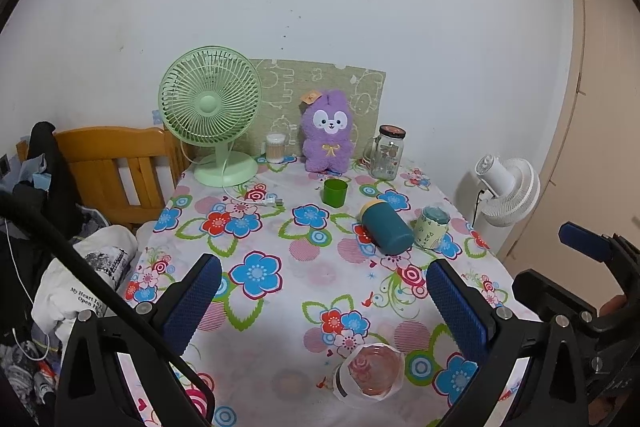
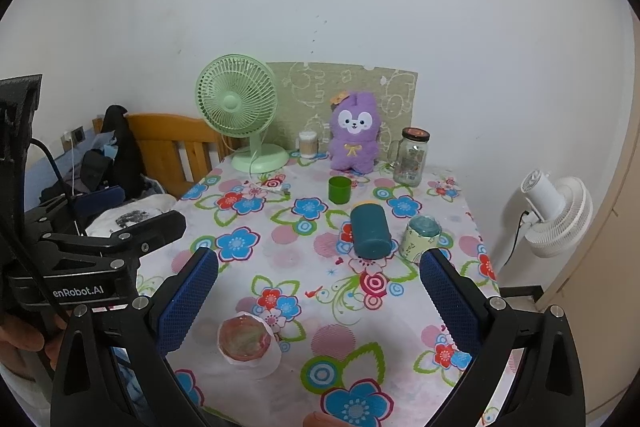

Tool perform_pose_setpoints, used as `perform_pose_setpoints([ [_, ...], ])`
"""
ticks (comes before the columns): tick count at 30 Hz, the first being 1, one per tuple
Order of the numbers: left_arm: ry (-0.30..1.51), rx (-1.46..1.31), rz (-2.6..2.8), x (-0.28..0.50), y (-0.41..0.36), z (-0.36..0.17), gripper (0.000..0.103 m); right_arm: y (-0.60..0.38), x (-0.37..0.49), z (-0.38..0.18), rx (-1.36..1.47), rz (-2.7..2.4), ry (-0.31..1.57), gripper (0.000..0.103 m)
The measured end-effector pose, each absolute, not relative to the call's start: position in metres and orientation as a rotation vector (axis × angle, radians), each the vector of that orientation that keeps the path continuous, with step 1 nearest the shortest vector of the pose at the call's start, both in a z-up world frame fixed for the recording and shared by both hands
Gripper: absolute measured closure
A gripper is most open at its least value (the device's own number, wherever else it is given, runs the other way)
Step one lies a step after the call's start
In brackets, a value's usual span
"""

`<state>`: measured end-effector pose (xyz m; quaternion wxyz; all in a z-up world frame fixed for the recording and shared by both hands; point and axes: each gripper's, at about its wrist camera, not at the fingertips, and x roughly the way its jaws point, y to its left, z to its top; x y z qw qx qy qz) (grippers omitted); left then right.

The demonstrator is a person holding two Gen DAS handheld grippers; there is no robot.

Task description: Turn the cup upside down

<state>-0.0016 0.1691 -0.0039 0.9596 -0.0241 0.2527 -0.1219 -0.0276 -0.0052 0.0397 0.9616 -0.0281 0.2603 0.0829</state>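
Since the cup (image 1: 370, 371) sits mouth-up at lower centre, both the left gripper (image 1: 320, 307) and right gripper (image 2: 318, 301) hang wide open, empty. Likely staged for the approach.

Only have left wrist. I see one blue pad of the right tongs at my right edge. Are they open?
Observer: Open. The right wrist view shows the right tongs spread wide, with nothing gripped.
Operator: Where's the clear cup relative to them?
Observer: The clear cup stands on the tablecloth, well left of their centre line and close beside the left pad. I can't tell if they touch.
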Motion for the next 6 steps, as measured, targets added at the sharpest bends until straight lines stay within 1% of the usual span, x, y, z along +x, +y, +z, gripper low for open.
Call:
perform_pose_setpoints([
  [6,0.513,-0.059,-0.243,-0.0016,0.1716,-0.003,0.0,-0.0051,-0.0282,0.0396,-0.056,0.167,0.527,0.001],
])
